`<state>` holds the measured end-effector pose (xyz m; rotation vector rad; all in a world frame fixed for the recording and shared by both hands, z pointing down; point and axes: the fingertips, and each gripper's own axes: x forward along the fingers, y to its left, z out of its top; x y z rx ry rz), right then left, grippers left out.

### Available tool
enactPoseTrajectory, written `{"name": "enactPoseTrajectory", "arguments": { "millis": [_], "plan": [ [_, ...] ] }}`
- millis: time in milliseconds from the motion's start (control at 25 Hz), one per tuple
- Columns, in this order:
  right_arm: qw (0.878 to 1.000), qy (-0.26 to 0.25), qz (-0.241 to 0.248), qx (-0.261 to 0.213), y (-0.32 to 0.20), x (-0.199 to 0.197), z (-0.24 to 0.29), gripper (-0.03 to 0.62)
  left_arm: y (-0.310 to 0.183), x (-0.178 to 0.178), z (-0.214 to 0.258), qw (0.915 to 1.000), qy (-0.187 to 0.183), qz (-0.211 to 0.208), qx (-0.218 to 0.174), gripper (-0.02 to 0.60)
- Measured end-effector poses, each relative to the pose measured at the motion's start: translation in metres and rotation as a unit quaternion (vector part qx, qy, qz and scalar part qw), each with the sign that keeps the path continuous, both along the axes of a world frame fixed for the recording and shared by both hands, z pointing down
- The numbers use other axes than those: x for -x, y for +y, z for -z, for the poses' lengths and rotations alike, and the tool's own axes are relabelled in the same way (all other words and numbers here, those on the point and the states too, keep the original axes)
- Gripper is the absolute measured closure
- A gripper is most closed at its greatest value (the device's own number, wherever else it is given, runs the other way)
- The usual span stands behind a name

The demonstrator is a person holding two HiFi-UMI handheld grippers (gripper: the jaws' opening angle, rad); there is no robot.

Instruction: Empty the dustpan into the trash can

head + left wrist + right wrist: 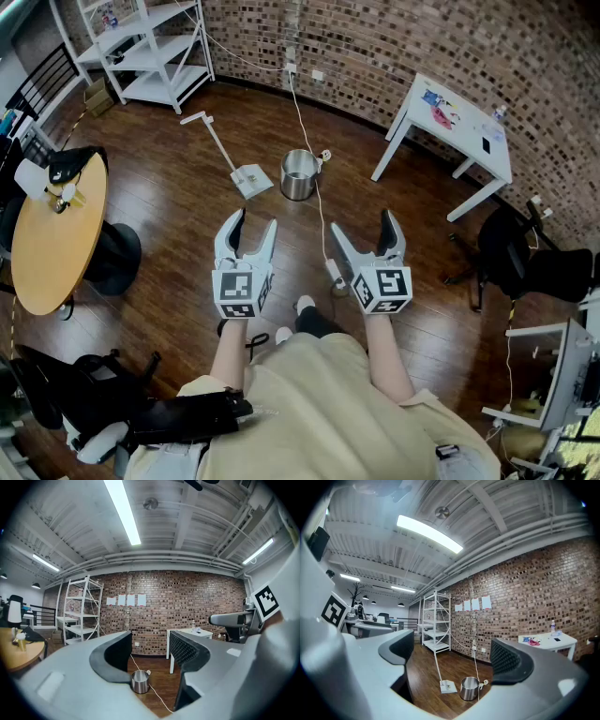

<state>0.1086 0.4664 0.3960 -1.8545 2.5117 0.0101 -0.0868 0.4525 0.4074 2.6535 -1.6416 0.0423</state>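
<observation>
A white dustpan (pixel 251 179) with a long handle lies on the wood floor, and a shiny metal trash can (pixel 298 174) stands just to its right. Both grippers hover level well short of them, in front of the person. My left gripper (pixel 254 225) is partly open and holds nothing. My right gripper (pixel 361 226) is wide open and also holds nothing. In the left gripper view the trash can (pixel 139 681) shows between the jaws, far off. The right gripper view has the dustpan (pixel 448 686) and the trash can (pixel 469 688) side by side on the floor.
A white cable (pixel 314 202) runs from the wall past the can to a power strip (pixel 335 274) near the person's feet. A round wooden table (pixel 52 234) stands left, a white shelf (pixel 150 47) back left, a white desk (pixel 459 122) back right and a black chair (pixel 525 253) right.
</observation>
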Motion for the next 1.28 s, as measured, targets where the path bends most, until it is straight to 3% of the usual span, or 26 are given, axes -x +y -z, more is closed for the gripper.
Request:
{"name": "enactPoseTrajectory", "arguments": {
  "millis": [400, 1000, 1280],
  "plan": [
    [1.000, -0.009, 0.020, 0.010, -0.064, 0.013, -0.012, 0.109, -0.060, 0.004, -0.008, 0.9999, -0.001, 0.008, 0.009, 0.352],
    [0.999, -0.030, 0.040, 0.010, -0.193, -0.048, -0.013, 0.114, -0.188, -0.068, 0.007, 0.9997, -0.022, 0.014, 0.002, 0.359],
    [0.997, -0.045, 0.057, 0.014, -0.238, -0.067, -0.015, 0.114, -0.224, -0.088, 0.006, 0.9990, -0.032, 0.030, 0.008, 0.359]
  ]
}}
